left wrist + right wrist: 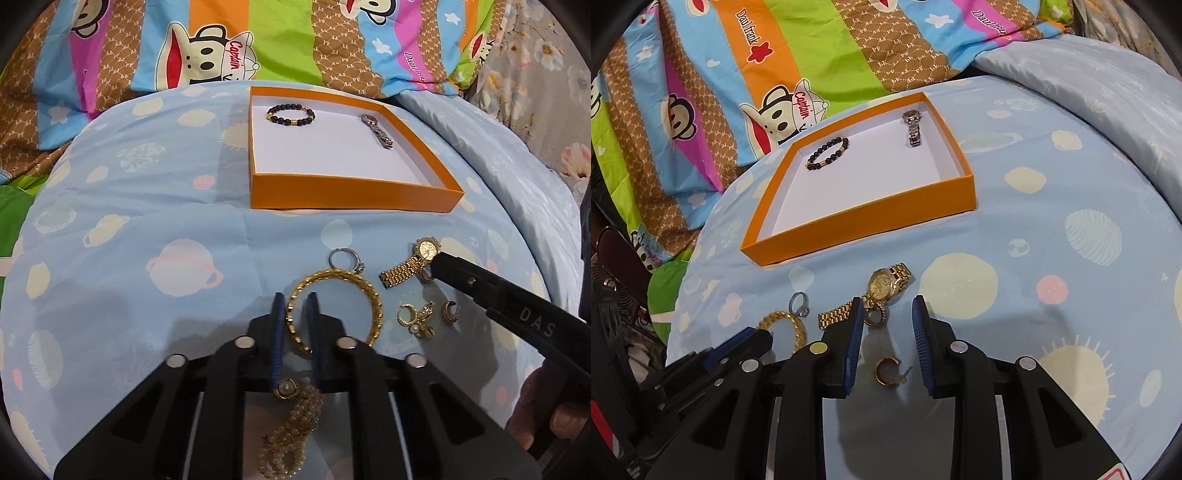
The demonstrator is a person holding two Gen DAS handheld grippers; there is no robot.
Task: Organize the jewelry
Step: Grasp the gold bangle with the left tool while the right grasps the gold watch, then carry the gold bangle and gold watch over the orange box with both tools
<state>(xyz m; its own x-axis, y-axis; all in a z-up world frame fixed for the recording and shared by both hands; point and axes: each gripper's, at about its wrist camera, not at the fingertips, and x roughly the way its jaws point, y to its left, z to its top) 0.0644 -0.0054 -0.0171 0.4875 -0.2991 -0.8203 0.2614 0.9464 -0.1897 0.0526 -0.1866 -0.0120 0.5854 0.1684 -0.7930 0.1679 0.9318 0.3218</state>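
Left tongs (297, 306) in the left wrist view are closed on the near-left arc of the gold bangle (334, 308), one blue pad outside the ring and one inside it, so the grip crosses the band rather than spanning the hoop. The bangle lies flat on the blue planet-print bedcover (129, 229), just beside a silver ring (345, 258) at its far edge. Behind the fingers, nearer the camera, lie a pearl bracelet (288, 435) and a pearl earring (284, 387). To the right are a cluster of gold earrings (417, 319) and a small hoop earring (448, 312). The orange box (354, 197) stands straight ahead, well apart, already holding a dark beaded bracelet (291, 114) and a silver watch (376, 131).

From the right wrist view, the right tongs (886, 317) stand partly open and empty, pointing steeply down. The gold watch (871, 299) lies just ahead of the fingertips, its strap running from lower left to upper right, with the left pad (855, 325) touching or nearly touching the lower strap. A gold hoop earring (886, 371) sits between the jaws, further back, ungripped. The box lies ahead and to the left, so the left hand with its bangle looks like the one ready to carry first.
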